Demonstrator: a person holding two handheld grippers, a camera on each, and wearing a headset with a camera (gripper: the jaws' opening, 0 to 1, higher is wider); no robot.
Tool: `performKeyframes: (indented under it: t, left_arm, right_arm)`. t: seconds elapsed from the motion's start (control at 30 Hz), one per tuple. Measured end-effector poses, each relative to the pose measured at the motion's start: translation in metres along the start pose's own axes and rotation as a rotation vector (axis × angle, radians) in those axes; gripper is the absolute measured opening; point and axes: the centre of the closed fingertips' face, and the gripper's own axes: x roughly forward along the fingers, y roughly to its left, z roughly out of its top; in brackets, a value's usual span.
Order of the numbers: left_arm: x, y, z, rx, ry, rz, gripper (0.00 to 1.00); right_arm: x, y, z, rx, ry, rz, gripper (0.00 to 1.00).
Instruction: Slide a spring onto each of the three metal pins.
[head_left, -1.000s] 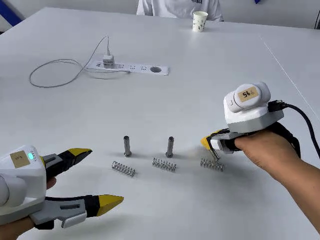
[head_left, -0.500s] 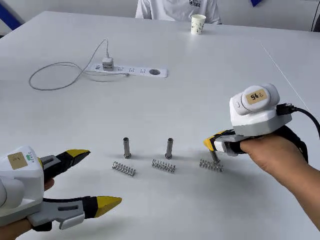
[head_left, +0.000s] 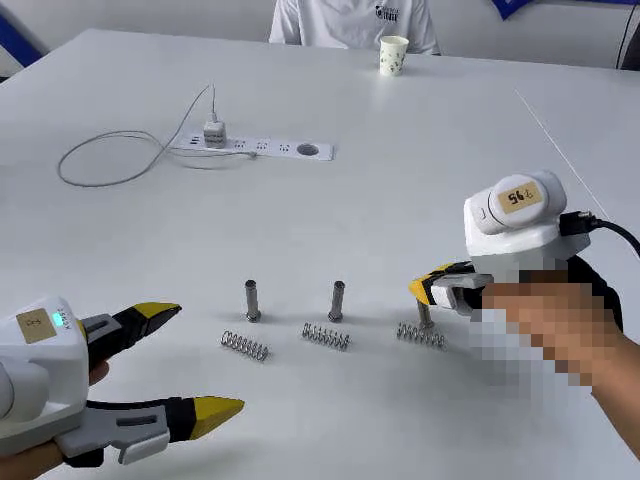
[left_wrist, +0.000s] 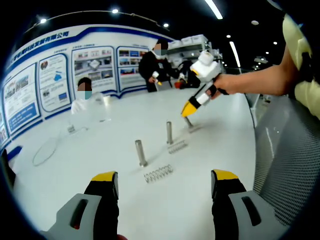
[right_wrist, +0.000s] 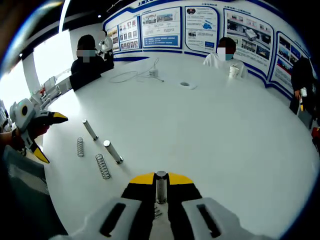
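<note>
beside rightmost spring (head_left: 420, 335), right gripper (head_left: 428, 292) pinches pin (right_wrist: 160, 187); left gripper (head_left: 206, 356) wide open.

Left gripper (head_left: 205, 357) hovers low with jaws spread wide, while the hand-held right gripper (head_left: 422, 292) has its jaws clamped on a metal pin (right_wrist: 160, 186).

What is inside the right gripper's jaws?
A metal pin stands clamped in the right gripper, top showing; the jaws cover its sides. A spring lies on the table beside it.
</note>
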Motion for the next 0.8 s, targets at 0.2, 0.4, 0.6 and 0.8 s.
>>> performKeyframes:
  t: [0.2, 0.4, 0.6, 0.8]
  left_arm:
    - [-0.001, -0.001, 0.000, 0.001, 0.000, -0.001, 0.77]
    - [-0.001, -0.001, 0.000, -0.001, -0.002, -0.001, 0.77]
    - [0.000, -0.002, 0.001, 0.003, -0.004, -0.003, 0.77]
    - [0.000, -0.002, 0.003, 0.006, -0.005, -0.002, 0.77]
  right_arm:
    - [-0.004, 0.000, -0.001, -0.001, -0.002, -0.001, 0.09]
    - [-0.009, -0.001, -0.005, -0.009, -0.002, -0.001, 0.09]
    - [-0.013, -0.001, -0.008, -0.008, 0.000, 0.000, 0.09]
    - [-0.016, -0.001, -0.012, -0.011, 0.002, 0.000, 0.09]
